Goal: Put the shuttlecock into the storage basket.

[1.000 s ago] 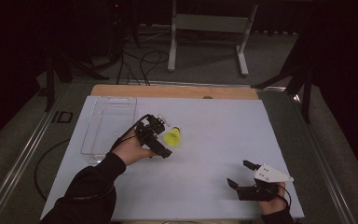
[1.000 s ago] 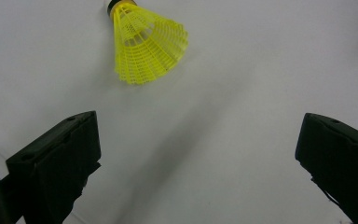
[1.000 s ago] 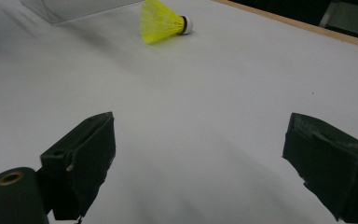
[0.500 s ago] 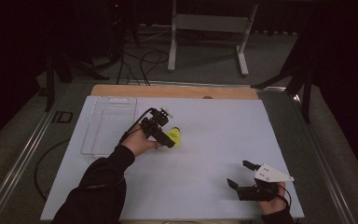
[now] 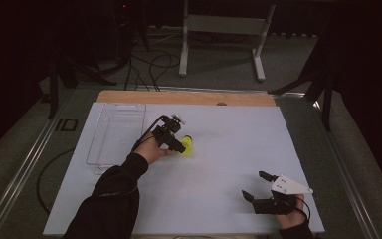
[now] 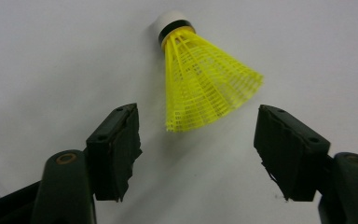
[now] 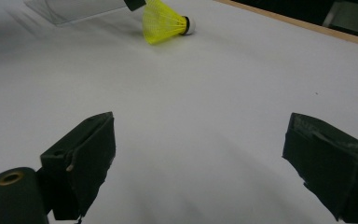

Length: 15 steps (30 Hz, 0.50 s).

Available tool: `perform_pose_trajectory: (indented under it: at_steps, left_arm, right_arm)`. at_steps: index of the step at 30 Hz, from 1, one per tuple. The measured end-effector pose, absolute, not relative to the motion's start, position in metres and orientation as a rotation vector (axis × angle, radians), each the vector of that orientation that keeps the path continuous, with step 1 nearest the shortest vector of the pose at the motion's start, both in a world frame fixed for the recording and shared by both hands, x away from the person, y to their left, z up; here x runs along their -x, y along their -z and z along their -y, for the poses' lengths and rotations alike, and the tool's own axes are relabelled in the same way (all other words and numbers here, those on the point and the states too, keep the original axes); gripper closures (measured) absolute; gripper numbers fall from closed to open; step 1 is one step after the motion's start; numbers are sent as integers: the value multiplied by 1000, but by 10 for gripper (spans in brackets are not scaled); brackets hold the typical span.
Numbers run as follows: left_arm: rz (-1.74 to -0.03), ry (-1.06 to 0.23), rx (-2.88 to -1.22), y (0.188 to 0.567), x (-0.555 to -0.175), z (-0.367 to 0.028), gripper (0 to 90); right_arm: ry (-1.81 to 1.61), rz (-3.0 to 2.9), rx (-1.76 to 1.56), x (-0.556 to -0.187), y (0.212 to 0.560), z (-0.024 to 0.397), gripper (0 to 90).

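- Yellow plastic-skirted shuttlecock with white cork tip and black band [image 6: 205,79] lies on its side on the white table sheet [image 5: 219,149], left of centre in the high view, just right of the left gripper [image 5: 178,146].
- Clear shallow plastic tray [image 5: 114,130] sits at the left of the sheet, near the shuttlecock but apart from it.
- Left gripper view: jaws stand wide apart, one at lower left, one at lower right; the skirt's open end sits between and just above them, cork pointing to the top of the frame. Nothing held, no contact visible.
- Step in hand, judged: closing in to pick up the shuttlecock.
- To do it well: advance until both pads flank the skirt, keep it centred, close gently; the mesh skirt likely deforms under hard squeeze. Gripping nearer the cork should be firmer.
- Risk: a one-sided touch may roll the shuttlecock away.
- Right gripper [image 5: 258,186] rests at lower right of the high view, jaws spread, empty, well apart from the shuttlecock.
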<state>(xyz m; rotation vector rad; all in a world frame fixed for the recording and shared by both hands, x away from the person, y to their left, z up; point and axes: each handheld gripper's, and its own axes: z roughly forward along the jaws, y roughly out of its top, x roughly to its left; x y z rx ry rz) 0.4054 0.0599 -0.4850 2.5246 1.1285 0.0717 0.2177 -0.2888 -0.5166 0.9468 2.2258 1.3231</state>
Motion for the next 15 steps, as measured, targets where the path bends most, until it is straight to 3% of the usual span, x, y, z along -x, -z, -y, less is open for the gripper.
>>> perform_pose_trajectory:
  at_steps: [15]
  left_arm:
    - [-1175, -73, -2532, 506, -416, -55, 560]
  right_arm:
    - [-1325, -2230, -948, -218, 517, 289, 96]
